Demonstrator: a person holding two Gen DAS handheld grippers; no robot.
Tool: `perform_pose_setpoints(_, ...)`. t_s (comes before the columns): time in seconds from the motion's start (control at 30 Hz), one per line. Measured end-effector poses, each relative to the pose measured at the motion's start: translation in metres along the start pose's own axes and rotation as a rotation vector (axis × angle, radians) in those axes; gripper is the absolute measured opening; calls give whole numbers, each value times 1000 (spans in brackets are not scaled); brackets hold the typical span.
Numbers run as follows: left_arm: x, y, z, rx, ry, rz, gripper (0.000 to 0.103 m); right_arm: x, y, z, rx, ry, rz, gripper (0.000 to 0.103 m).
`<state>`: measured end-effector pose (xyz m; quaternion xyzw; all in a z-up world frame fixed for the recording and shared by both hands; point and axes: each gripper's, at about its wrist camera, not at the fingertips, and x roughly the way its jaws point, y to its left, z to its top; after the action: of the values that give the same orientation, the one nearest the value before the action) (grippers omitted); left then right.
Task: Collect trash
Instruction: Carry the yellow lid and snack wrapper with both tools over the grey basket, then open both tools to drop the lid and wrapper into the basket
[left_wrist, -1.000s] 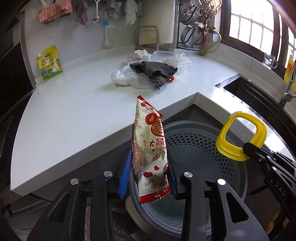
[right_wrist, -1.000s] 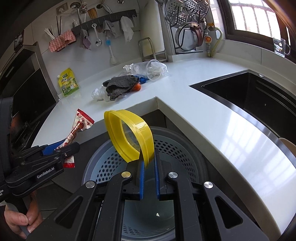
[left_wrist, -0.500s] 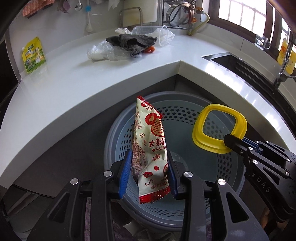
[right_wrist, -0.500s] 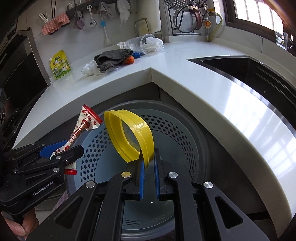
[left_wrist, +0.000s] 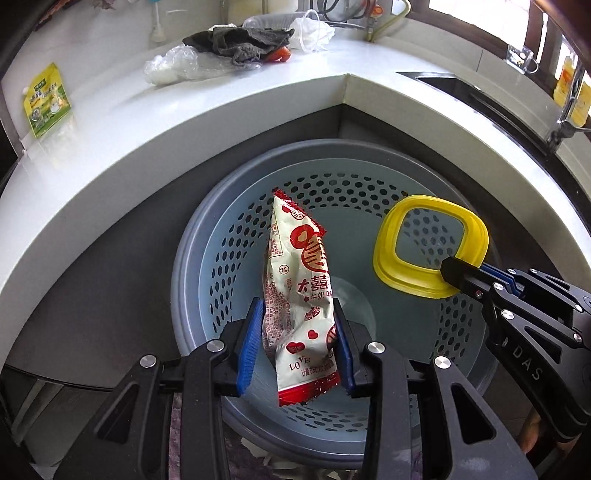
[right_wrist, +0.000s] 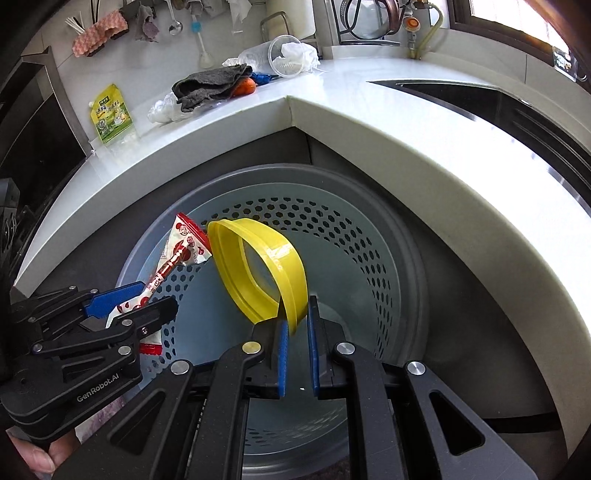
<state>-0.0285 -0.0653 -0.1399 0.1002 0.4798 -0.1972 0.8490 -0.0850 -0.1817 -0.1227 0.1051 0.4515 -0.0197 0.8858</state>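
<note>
One wrapper (left_wrist: 301, 295), one yellow ring (left_wrist: 428, 247) (both gripped)

The bin (left_wrist: 207, 258) sits below the counter (left_wrist: 110, 155) corner. The wrapper (left_wrist: 299, 295) hangs over it, the ring (left_wrist: 428, 251) at its 3 o'clock.

White countertop (left_wrist: 110, 155), curved around an inner corner. Far back on it, a dark grey cloth (left_wrist: 240, 40) draped over clear plastic bags (left_wrist: 173, 68), with something orange (right_wrist: 245, 86) and something blue (right_wrist: 264, 77) tucked beside it. Just past the cloth, a clear plastic cup (right_wrist: 284, 55) on its side, white crumpled material inside. Well apart at the left, a yellow-green pouch (left_wrist: 46, 99) against the wall.
</note>
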Motion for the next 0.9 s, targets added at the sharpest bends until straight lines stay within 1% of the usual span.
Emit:
perform_pose_setpoints(0.27, 7, 2, 3, -20, 23, -15, 37, 7, 0, 2, 1, 12, 2, 9)
perform_pose_setpoints(0.6, 11, 11, 1, -41, 27, -17, 39, 8, -2, 2, 7, 12, -8, 10)
perform_pose_setpoints(0.63, 11, 11, 0, -43, 27, -14, 40, 7, -2, 2, 9, 11, -9, 12)
perform_pose_setpoints(0.7, 10, 13, 0, -51, 22, -8, 51, 7, -3, 2, 11, 7, -12, 19)
perform_pose_setpoints(0.77, 9, 14, 0, -57, 15, -3, 53, 5, -4, 1, 15, -1, -16, 28)
perform_pose_setpoints(0.83, 10, 15, 1, -60, 16, 0, 55, 4, -5, 2, 19, -5, -16, 29)
perform_pose_setpoints(0.9, 10, 16, 1, -66, 16, 1, 59, 4, -6, 2, 23, -8, -17, 32)
